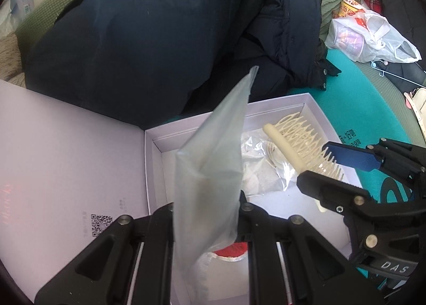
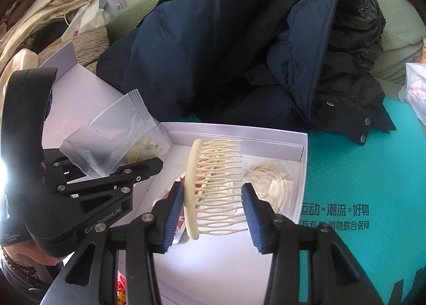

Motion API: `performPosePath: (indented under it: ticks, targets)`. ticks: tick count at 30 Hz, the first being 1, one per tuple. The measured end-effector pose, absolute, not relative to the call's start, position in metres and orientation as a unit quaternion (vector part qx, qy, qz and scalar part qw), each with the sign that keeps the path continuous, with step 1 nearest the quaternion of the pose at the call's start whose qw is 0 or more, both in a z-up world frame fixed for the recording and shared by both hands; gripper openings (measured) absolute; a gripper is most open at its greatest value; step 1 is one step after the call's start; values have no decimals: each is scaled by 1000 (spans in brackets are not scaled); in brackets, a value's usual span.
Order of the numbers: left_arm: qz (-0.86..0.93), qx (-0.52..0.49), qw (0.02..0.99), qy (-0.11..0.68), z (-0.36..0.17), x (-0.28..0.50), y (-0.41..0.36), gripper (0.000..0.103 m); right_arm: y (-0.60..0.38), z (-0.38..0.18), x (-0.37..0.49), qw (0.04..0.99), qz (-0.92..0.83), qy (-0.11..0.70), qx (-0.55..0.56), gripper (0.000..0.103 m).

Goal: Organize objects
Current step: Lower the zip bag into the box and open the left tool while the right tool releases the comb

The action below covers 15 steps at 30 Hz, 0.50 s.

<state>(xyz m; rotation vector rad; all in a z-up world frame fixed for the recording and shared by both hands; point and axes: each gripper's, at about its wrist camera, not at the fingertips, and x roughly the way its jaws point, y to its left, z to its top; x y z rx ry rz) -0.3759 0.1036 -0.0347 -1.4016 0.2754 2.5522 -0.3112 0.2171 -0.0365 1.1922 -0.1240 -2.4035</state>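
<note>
Right gripper [image 2: 213, 214] clamps the cream comb [image 2: 210, 185] spine-to-tine-tips above the white box [image 2: 303, 161]; left gripper [image 1: 206, 214] is closed on a frosted plastic bag [image 1: 213, 161]. Lower each flat into bare floor space, clear of the packets [image 1: 263, 169] already inside. Navy coat [image 2: 226, 52] crowds the far rim.

Cream comb [image 2: 213, 185], frosted pouch [image 2: 117, 140] above box [image 2: 303, 150]
</note>
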Motion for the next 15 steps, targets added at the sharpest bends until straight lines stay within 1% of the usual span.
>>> performPosePath:
  ticks: [15]
  targets:
    - [849, -508, 108, 95, -81, -392, 116, 12, 223, -70, -319, 218, -862, -46, 455, 45]
